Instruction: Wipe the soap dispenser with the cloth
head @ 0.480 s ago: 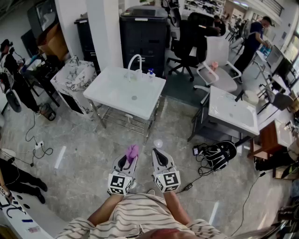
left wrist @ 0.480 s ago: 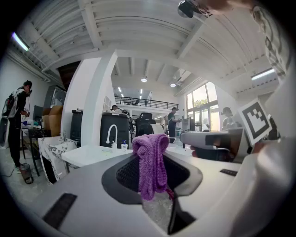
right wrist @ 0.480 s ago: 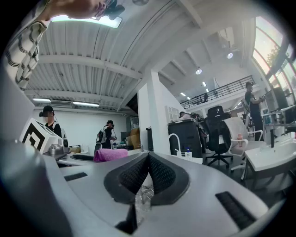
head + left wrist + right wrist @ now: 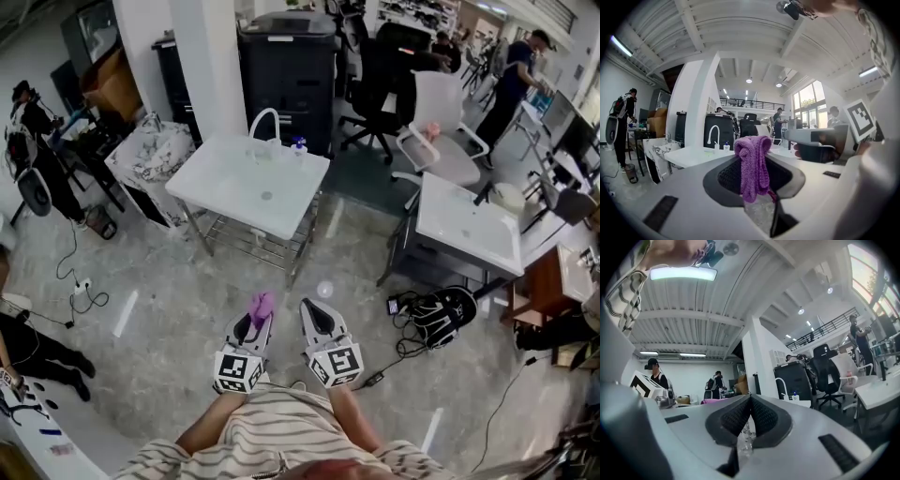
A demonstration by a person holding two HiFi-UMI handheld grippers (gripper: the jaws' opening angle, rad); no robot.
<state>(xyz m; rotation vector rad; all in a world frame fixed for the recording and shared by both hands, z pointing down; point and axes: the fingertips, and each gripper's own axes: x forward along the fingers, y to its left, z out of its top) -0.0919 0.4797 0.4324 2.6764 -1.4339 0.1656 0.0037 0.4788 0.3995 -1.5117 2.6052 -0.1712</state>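
Your head camera looked steeply down from above your chest, taking in the near floor and, farther off, the white sink table point(image 4: 253, 192). The cameras on your left gripper point(image 4: 254, 320) and right gripper point(image 4: 312, 308) sat close behind their own jaws and faced about level toward that far side. All three views shared the table and its faucet point(image 4: 711, 136), well away from you.
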